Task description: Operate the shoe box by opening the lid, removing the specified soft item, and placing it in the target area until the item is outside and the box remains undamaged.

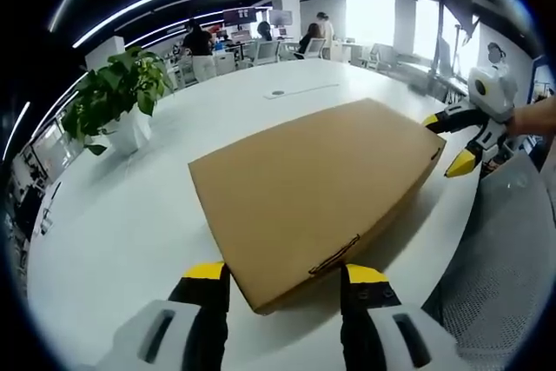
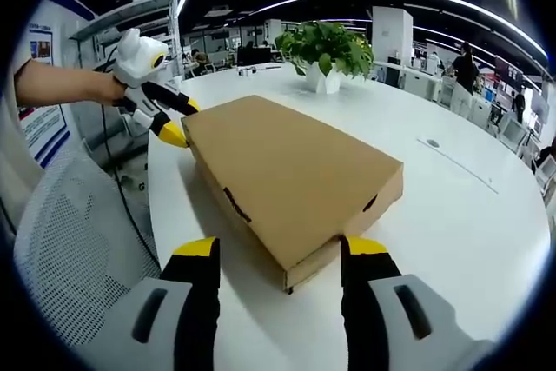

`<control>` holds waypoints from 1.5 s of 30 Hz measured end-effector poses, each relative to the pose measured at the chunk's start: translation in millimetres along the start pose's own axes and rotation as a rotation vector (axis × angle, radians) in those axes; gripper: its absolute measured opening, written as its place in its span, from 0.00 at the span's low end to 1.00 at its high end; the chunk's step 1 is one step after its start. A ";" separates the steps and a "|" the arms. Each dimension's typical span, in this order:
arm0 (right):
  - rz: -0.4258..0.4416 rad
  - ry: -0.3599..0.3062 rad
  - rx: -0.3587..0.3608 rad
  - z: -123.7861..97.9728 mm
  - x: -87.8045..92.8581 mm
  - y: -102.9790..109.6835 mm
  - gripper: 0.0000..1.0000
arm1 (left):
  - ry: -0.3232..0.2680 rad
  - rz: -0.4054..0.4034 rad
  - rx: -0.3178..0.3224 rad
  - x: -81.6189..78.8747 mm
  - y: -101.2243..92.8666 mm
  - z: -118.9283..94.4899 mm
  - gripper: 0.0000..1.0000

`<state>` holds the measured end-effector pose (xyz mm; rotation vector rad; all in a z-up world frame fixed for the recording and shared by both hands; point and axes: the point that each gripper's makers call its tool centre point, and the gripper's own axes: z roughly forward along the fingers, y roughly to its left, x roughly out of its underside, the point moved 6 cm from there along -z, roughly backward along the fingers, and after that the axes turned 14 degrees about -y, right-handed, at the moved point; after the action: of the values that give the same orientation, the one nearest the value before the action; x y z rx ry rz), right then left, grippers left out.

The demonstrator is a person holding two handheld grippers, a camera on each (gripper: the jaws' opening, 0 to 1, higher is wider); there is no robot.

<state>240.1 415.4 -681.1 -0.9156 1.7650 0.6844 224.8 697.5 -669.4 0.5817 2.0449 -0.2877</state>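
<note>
A flat brown cardboard shoe box [image 1: 321, 184] [image 2: 295, 171] lies on the white table with its lid down. My left gripper [image 1: 286, 274] is open, its yellow-tipped jaws straddling the box's near corner. At the opposite end, my right gripper [image 2: 282, 248] is open too, with another corner of the box between its jaws. Each gripper appears in the other's view: the right gripper [image 1: 446, 142] at the box's far right corner, and the left gripper [image 2: 181, 121] at the far left corner, held by a hand [image 2: 82, 84]. The box's contents are hidden.
The box rests on a big round white table [image 1: 113, 215] [image 2: 460, 215]. A potted plant [image 1: 122, 97] [image 2: 326, 49] stands beyond the box. A grey mesh chair [image 1: 508, 275] [image 2: 61, 232] sits at the table's edge. People sit at desks [image 1: 200, 41] far behind.
</note>
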 end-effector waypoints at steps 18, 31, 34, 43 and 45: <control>-0.001 -0.043 0.001 -8.1 -16.4 3.1 0.53 | -0.037 -0.013 -0.006 -16.8 -2.4 -12.1 0.57; -0.010 -0.083 0.001 -14.4 -34.6 3.0 0.54 | -0.102 -0.030 -0.002 -35.4 -1.2 -20.8 0.61; -0.010 -0.092 0.002 -15.2 -39.1 2.3 0.54 | -0.114 -0.030 -0.003 -40.3 -0.2 -22.0 0.61; -0.026 -0.128 0.011 -18.2 -57.1 -3.8 0.53 | -0.164 -0.016 -0.022 -63.6 2.0 -27.9 0.61; -0.026 -0.139 0.015 -18.5 -62.0 -6.0 0.53 | -0.173 -0.011 -0.025 -68.1 2.6 -28.5 0.60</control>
<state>249.4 414.3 -616.8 -0.8587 1.6304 0.7009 234.3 692.3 -596.3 0.5122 1.8825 -0.3081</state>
